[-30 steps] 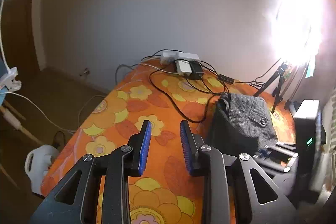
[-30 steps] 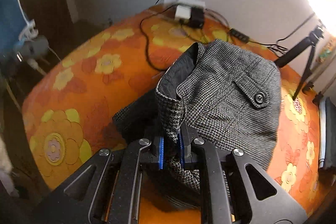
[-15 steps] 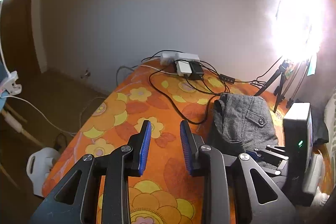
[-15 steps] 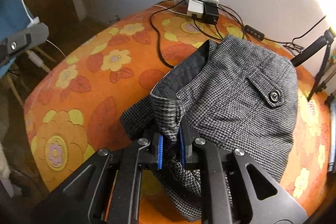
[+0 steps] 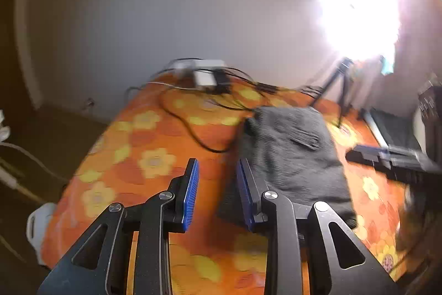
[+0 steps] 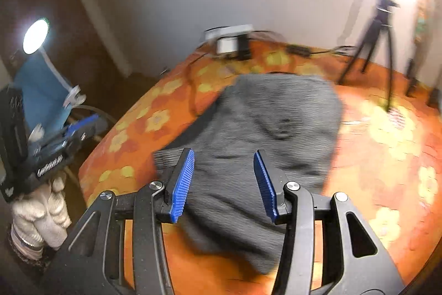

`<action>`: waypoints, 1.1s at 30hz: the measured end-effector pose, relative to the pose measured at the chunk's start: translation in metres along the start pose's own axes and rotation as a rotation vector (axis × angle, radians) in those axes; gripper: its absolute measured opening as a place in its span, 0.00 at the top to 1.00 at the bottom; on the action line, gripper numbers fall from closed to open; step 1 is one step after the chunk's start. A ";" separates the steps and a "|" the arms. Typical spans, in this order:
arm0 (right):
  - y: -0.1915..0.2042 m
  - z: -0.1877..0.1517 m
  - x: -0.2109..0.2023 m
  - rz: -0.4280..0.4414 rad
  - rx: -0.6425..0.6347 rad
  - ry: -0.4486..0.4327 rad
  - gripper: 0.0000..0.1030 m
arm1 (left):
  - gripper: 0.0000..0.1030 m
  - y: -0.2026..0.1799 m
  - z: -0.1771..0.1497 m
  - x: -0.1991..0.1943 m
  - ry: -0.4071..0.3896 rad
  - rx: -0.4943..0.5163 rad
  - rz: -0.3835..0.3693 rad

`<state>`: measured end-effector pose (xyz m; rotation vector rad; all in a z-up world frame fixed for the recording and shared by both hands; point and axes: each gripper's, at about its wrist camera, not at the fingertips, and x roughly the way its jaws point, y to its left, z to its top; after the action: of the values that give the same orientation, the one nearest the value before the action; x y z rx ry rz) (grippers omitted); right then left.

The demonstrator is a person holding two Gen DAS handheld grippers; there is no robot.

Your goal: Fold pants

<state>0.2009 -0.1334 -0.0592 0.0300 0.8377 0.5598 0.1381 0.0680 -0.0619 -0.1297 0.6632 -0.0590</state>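
The grey checked pants [image 6: 265, 140] lie folded in a compact bundle on the orange flowered tabletop [image 6: 386, 156]. They also show in the left wrist view [image 5: 292, 156]. My right gripper [image 6: 223, 181] is open and empty, raised above the bundle's near edge. My left gripper [image 5: 216, 192] is open and empty, above the table just left of the bundle. The right gripper shows in the left wrist view [image 5: 392, 159] at the right. Both views are blurred by motion.
A power strip with adapters [image 5: 207, 73] and black cables [image 5: 193, 129] lie at the table's far edge. A tripod [image 6: 378, 46] stands at the back right under a bright lamp. A blue chair [image 6: 41, 90] and a lamp stand left of the table.
My right gripper has opened and let go of the pants, then pulled back and up. The pants have dropped flat onto the table. My left gripper has shifted toward the bundle.
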 end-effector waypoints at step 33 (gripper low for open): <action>-0.161 0.029 0.096 0.009 0.327 0.110 0.24 | 0.29 0.009 -0.031 0.059 0.251 -0.279 -0.077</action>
<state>0.3462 -0.2196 -0.1453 0.3039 1.0300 0.4312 0.1656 0.0681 -0.1237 -0.4214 0.9151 -0.0575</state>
